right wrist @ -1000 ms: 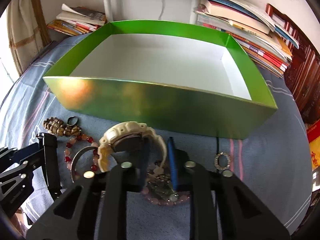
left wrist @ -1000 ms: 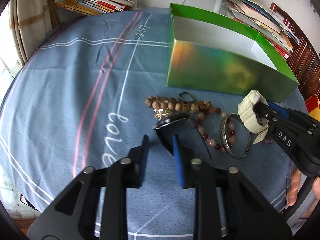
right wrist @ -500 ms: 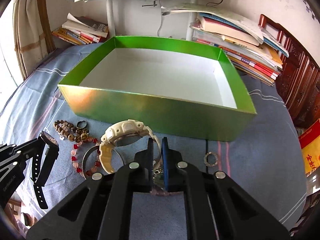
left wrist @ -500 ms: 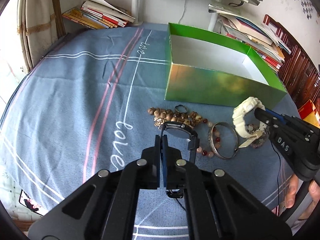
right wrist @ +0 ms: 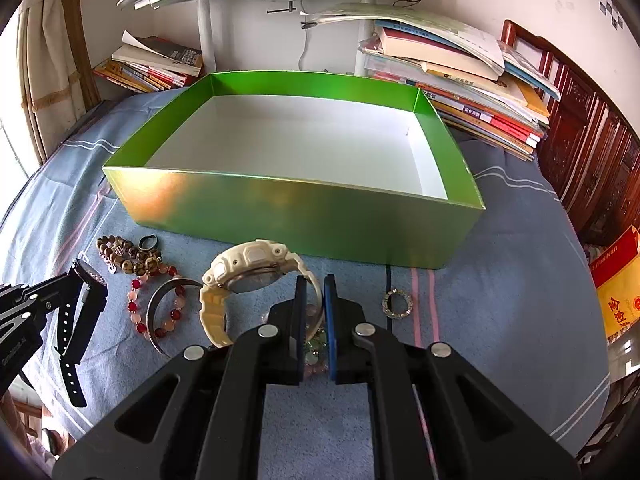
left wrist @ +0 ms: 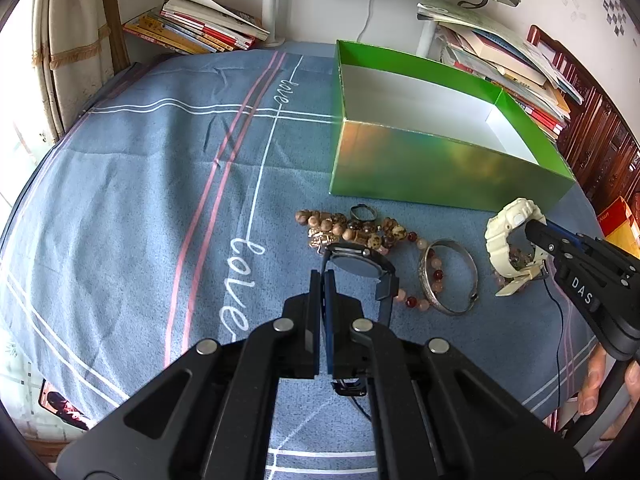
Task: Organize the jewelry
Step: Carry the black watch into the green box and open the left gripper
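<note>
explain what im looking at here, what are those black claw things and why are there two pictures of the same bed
The black claws are two handheld grippers: a person holds one in each hand, and each carries a wide-angle camera looking forward along its two fingers. So the two pictures show one moment from the two tools.

In the left camera's picture, the left gripper is shut on the strap of a black watch. The other tool appears at the right edge.

In the right camera's picture, the right gripper is shut on the band of a cream watch.

The surface is a blue cloth. On it stand an open green box, nothing visible inside, and in front of it a brown bead bracelet, a red and pink bead bracelet, a silver bangle and a small sparkly ring. Books are stacked behind.
</note>
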A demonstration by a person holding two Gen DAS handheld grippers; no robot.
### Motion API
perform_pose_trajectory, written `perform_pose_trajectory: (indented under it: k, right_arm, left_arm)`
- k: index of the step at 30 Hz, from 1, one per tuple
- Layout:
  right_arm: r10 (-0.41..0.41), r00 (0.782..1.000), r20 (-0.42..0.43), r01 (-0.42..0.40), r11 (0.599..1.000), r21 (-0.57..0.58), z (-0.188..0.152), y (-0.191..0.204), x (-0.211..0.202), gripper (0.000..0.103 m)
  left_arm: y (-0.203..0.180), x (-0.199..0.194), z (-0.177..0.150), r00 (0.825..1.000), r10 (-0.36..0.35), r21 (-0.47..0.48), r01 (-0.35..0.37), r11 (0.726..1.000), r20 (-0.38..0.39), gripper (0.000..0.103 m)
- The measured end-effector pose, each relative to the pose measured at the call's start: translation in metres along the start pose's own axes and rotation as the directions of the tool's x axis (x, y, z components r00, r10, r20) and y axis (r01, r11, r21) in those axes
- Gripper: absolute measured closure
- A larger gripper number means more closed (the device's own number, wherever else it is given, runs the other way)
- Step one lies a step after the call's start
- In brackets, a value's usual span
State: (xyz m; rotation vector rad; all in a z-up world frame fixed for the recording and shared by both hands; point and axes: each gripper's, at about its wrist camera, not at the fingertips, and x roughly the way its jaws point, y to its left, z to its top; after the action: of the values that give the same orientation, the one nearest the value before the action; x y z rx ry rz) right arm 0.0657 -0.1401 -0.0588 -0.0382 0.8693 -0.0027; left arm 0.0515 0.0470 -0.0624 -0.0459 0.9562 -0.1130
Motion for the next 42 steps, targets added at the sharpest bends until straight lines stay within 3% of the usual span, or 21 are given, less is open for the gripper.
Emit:
perform_pose_trajectory:
  k: [10, 17, 19, 23, 26, 29, 30, 31, 32, 33, 36, 39, 42]
  right_arm:
    - [0.036, 0.996, 0.085, -0.038, 0.999, 0.025, 0.013, -0.011, -0.032, 0.094]
    - [-0.023, 0.982, 0.189, 0.010, 0.997, 0.074, 0.062, -0.037, -0.041, 0.094]
    - [-0.044, 0.983, 0.179, 0.028, 0.995, 0.091, 0.079, -0.044, -0.028, 0.094]
    - [-0.077, 0.992, 0.098, 0.065, 0.991, 0.121, 0.100, -0.054, 0.019, 0.094]
    - [-0.074, 0.997, 0.035, 0.069, 0.988, 0.138, 0.102, -0.057, 0.048, 0.093]
    - [-0.061, 0.998, 0.007, 0.059, 0.987, 0.148, 0.100, -0.056, 0.060, 0.085]
    - [-0.057, 0.998, 0.012, 0.055, 0.987, 0.151, 0.099, -0.056, 0.059, 0.079]
    - [-0.061, 0.998, 0.026, 0.057, 0.987, 0.153, 0.098, -0.055, 0.054, 0.066]
    - [-0.066, 0.997, 0.048, 0.059, 0.987, 0.151, 0.096, -0.056, 0.045, 0.059]
    - [-0.069, 0.995, 0.075, 0.058, 0.987, 0.148, 0.093, -0.056, 0.033, 0.054]
    - [-0.057, 0.990, 0.126, 0.040, 0.990, 0.135, 0.078, -0.060, 0.001, 0.054]
    - [-0.026, 0.988, 0.152, 0.006, 0.991, 0.135, 0.045, -0.063, -0.032, 0.054]
    - [-0.037, 0.990, 0.133, 0.021, 0.992, 0.122, 0.015, -0.060, -0.039, 0.054]
  left_arm:
    - [-0.001, -0.021, 0.017, 0.997, -0.059, 0.011, 0.058, 0.998, 0.053, 0.101]
    - [-0.026, -0.042, 0.079, 0.978, -0.143, 0.075, 0.133, 0.988, 0.154, 0.101]
    - [-0.041, -0.036, 0.106, 0.971, -0.166, 0.098, 0.150, 0.984, 0.174, 0.101]
    - [-0.062, 0.004, 0.140, 0.979, -0.152, 0.108, 0.137, 0.985, 0.138, 0.101]
    - [-0.066, 0.041, 0.153, 0.988, -0.126, 0.084, 0.119, 0.989, 0.086, 0.101]
    - [-0.065, 0.065, 0.157, 0.992, -0.116, 0.064, 0.113, 0.992, 0.055, 0.100]
    - [-0.063, 0.067, 0.156, 0.992, -0.114, 0.047, 0.111, 0.993, 0.056, 0.092]
    - [-0.060, 0.067, 0.155, 0.992, -0.113, 0.038, 0.111, 0.993, 0.056, 0.083]
    - [-0.057, 0.063, 0.153, 0.992, -0.110, 0.034, 0.108, 0.994, 0.062, 0.059]
    - [-0.053, 0.055, 0.149, 0.992, -0.097, 0.035, 0.094, 0.995, 0.084, 0.053]
    - [-0.042, 0.026, 0.126, 0.990, -0.029, 0.058, 0.021, 0.998, 0.138, 0.048]
    - [-0.026, 0.003, 0.090, 0.985, 0.053, 0.026, -0.058, 0.998, 0.162, 0.033]
    - [-0.012, -0.005, 0.055, 0.984, 0.097, -0.012, -0.096, 0.995, 0.152, 0.030]
